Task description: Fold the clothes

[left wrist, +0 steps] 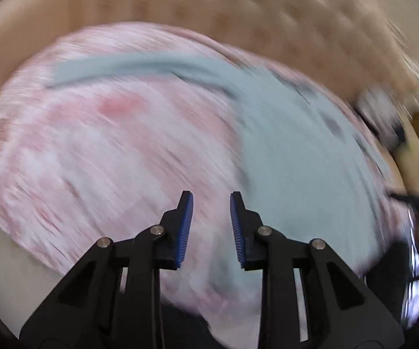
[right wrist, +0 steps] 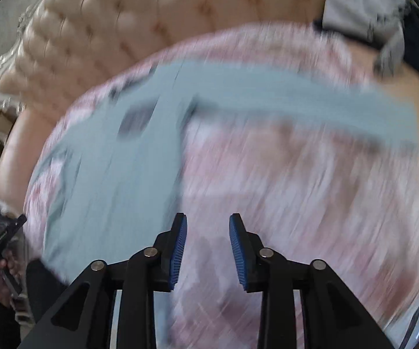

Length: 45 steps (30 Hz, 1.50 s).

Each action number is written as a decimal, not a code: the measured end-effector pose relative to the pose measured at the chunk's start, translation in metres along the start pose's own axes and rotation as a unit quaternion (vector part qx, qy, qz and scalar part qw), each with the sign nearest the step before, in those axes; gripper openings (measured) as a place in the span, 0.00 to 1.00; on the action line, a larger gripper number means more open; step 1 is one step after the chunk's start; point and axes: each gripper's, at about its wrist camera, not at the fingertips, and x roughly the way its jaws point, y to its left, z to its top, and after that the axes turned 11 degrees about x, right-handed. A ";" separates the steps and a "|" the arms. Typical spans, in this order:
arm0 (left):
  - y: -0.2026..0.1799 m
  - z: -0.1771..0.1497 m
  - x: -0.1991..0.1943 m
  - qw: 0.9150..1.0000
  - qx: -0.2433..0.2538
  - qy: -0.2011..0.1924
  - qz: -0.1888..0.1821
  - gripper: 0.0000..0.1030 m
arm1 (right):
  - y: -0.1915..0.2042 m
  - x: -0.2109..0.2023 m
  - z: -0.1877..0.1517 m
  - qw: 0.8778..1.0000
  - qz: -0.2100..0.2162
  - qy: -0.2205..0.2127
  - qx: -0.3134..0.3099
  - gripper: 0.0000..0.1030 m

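A pale blue-grey garment [left wrist: 296,157] lies spread on a pink patterned cover [left wrist: 93,145], with one long part stretched left across the far side. In the right wrist view the same garment [right wrist: 116,157] lies at the left, its long part reaching right over the cover [right wrist: 311,189]. My left gripper [left wrist: 211,200] is open and empty, above the garment's left edge. My right gripper [right wrist: 207,222] is open and empty, above the cover just right of the garment. Both views are motion-blurred.
A beige tufted sofa back [right wrist: 116,23] runs behind the cover. A grey crumpled cloth [right wrist: 363,14] lies at the far right. The other hand-held gripper [right wrist: 2,238] shows at the left edge of the right wrist view.
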 end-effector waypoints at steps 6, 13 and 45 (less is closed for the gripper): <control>-0.029 -0.035 0.023 0.997 0.044 0.064 0.001 0.29 | 0.015 0.014 -0.076 0.999 -0.005 0.054 0.008 0.40; -0.027 -0.033 0.042 0.995 0.034 0.091 0.014 0.29 | 0.027 0.020 -0.098 0.998 -0.019 0.058 -0.013 0.50; 0.046 -0.026 -0.003 0.996 -0.091 -0.002 0.004 0.51 | 0.029 0.007 -0.112 0.992 -0.072 0.084 -0.065 0.10</control>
